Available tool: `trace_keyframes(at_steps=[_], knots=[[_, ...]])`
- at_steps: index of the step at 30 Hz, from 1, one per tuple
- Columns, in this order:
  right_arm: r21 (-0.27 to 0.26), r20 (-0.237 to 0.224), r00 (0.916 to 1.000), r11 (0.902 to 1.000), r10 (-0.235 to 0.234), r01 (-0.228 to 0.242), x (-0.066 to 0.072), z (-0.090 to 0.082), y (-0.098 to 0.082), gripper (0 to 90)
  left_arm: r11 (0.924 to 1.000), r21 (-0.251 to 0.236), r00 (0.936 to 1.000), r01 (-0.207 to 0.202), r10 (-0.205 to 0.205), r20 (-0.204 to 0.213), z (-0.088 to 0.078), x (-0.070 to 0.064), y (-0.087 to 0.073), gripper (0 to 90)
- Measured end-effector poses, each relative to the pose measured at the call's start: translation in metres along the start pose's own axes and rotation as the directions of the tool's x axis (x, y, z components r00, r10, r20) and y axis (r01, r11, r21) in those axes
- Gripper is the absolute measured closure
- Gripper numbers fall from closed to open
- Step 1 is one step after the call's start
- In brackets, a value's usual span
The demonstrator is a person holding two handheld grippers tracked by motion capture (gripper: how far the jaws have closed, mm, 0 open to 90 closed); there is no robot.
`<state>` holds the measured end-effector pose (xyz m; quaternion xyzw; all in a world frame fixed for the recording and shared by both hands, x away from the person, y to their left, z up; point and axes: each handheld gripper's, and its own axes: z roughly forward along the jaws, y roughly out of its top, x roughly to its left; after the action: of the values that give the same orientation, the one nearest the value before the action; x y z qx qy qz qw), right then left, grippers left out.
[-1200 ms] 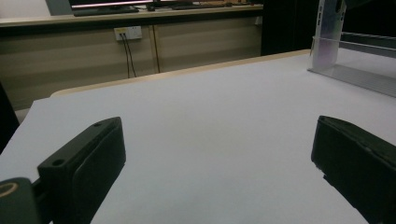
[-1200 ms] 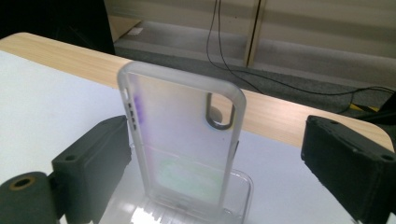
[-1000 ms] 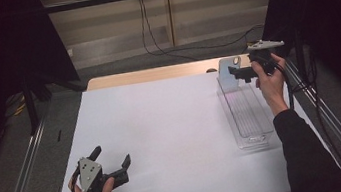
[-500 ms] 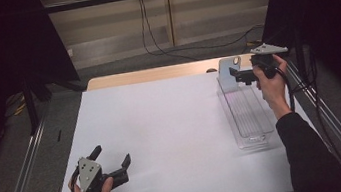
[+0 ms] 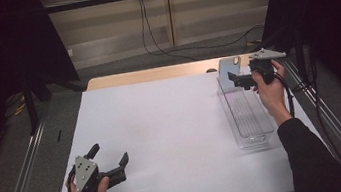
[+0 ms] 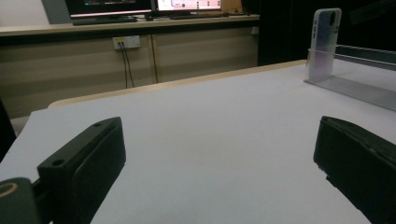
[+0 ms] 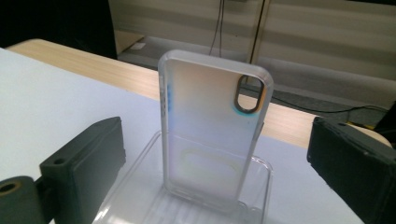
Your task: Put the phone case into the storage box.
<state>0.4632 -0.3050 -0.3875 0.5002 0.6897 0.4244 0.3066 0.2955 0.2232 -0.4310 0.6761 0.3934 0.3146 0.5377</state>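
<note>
A translucent phone case point(image 5: 229, 69) stands upright at the far end of a clear plastic tray point(image 5: 258, 139) on the right side of the white table. My right gripper point(image 5: 236, 79) hovers just beside the case, open. In the right gripper view the case point(image 7: 210, 135) rises straight ahead from the tray point(image 7: 264, 186), and the right gripper point(image 7: 217, 140) has its jaws wide apart with nothing clamped. My left gripper point(image 5: 109, 154) rests open near the front left edge of the table. The left gripper point(image 6: 219, 163) holds nothing, and the case point(image 6: 323, 42) shows far off to its right.
A white sheet point(image 5: 163, 127) covers the table, with a wooden strip point(image 5: 155, 74) at its far edge. Metal rails point(image 5: 22, 172) run along both sides. Cables point(image 5: 161, 46) hang down the back wall.
The right gripper has shifted only slightly near the phone case. The left gripper has stayed where it was.
</note>
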Motion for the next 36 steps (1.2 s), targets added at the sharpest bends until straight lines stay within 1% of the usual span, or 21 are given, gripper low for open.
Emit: trace_keyframes(at_steps=[1,2,4,5,6,7,8,9,12,14,15,16,17,18,19,21,24,27,30,31,36], knots=[[0.0,0.018,0.9997,0.9999,-0.016,0.016,0.002,-0.001,-0.001,3.6,1.0,0.001,1.0,0.001,-0.001,0.001,0.0,0.001,0.0,2.4],[-0.002,0.021,0.9997,0.9999,-0.015,0.015,0.003,-0.001,-0.001,3.9,1.0,0.002,1.0,-0.008,0.008,-0.004,0.0,0.002,0.0,2.4],[-0.037,-0.013,0.9998,0.9992,0.018,-0.018,0.004,-0.005,-0.003,2.8,0.9999,0.005,0.9999,-0.011,0.011,-0.007,0.0,0.003,0.0,2.4],[-0.052,0.011,0.9998,0.9985,0.019,-0.018,0.005,-0.007,-0.002,3.2,0.9999,0.009,0.9999,-0.011,0.011,-0.006,0.0,0.003,0.0,2.4],[-0.066,0.013,0.9997,0.9976,0.02,-0.019,0.005,-0.009,-0.002,2.9,0.9999,0.011,0.9999,-0.007,0.007,-0.008,0.0,0.002,0.0,2.4],[-0.071,0.002,0.9996,0.9971,0.028,-0.028,0.005,-0.011,-0.002,2.2,0.9999,0.012,1.0,-0.008,0.008,-0.001,0.0,0.001,0.0,2.3],[-0.073,0.006,0.9995,0.9969,0.03,-0.03,0.005,-0.012,-0.002,2.1,0.9999,0.008,0.9999,-0.013,0.013,0.002,-0.002,0.0,0.0,2.3],[-0.074,0.019,0.9995,0.9969,0.027,-0.025,0.005,-0.014,-0.003,2.6,0.9998,0.003,0.9998,-0.02,0.02,0.001,-0.002,0.0,0.0,2.3],[-0.083,-0.01,0.9997,0.9963,0.021,-0.022,0.007,-0.022,-0.004,0.6,0.9999,0.001,0.9998,-0.014,0.014,0.012,-0.004,-0.002,0.0,2.0],[-0.09,-0.02,0.9998,0.996,0.004,-0.006,0.008,-0.028,-0.007,0.4,1.0,0.0,0.9998,-0.007,0.007,0.017,-0.004,-0.003,-0.001,1.8],[-0.092,-0.022,0.9998,0.9957,-0.002,-0.001,0.008,-0.031,-0.008,0.1,0.9999,0.004,0.9997,-0.011,0.011,0.02,-0.004,-0.003,-0.001,1.8],[-0.093,-0.008,1.0,0.9956,0.003,-0.003,0.007,-0.033,-0.009,0.3,1.0,0.006,0.9998,0.0,0.0,0.022,-0.003,-0.004,-0.002,2.1],[-0.096,0.009,0.9999,0.9954,0.009,-0.008,0.006,-0.035,-0.01,1.3,0.9999,0.005,0.9994,-0.011,0.011,0.033,-0.003,-0.004,-0.002,2.2],[-0.102,0.007,0.9999,0.9947,0.014,-0.013,0.006,-0.038,-0.011,1.3,0.9999,0.001,0.9991,-0.01,0.01,0.042,-0.003,-0.004,-0.002,2.2],[-0.107,0.0,1.0,0.9942,0.009,-0.009,0.005,-0.041,-0.012,0.4,0.9999,0.003,0.9993,-0.01,0.01,0.037,-0.003,-0.004,-0.002,2.2],[-0.119,0.018,0.9998,0.9929,0.004,-0.002,0.004,-0.045,-0.014,1.5,0.9998,0.009,0.9993,-0.017,0.017,0.034,-0.003,-0.003,-0.002,2.1],[-0.132,0.024,0.9997,0.9913,-0.004,0.007,0.003,-0.049,-0.019,2.0,0.9998,0.013,0.9994,0.012,-0.013,0.032,-0.002,-0.003,-0.002,2.1],[-0.138,0.031,0.9995,0.9904,0.001,0.003,0.005,-0.053,-0.025,1.8,0.9998,0.014,0.9994,0.015,-0.016,0.03,-0.003,-0.002,-0.002,2.1],[-0.144,0.024,0.9997,0.9895,0.006,-0.003,0.008,-0.059,-0.03,1.7,0.9996,0.015,0.9995,0.023,-0.023,0.022,-0.003,-0.002,-0.002,2.1],[-0.147,0.024,0.9997,0.9891,-0.003,0.007,0.009,-0.061,-0.032,1.6,0.9996,0.012,0.9994,0.024,-0.024,0.026,-0.003,-0.002,-0.002,2.2],[-0.179,0.034,0.9994,0.9839,0.003,0.003,0.013,-0.072,-0.037,1.6,0.9996,0.014,0.9994,0.024,-0.025,0.023,-0.003,-0.002,-0.002,2.2]])
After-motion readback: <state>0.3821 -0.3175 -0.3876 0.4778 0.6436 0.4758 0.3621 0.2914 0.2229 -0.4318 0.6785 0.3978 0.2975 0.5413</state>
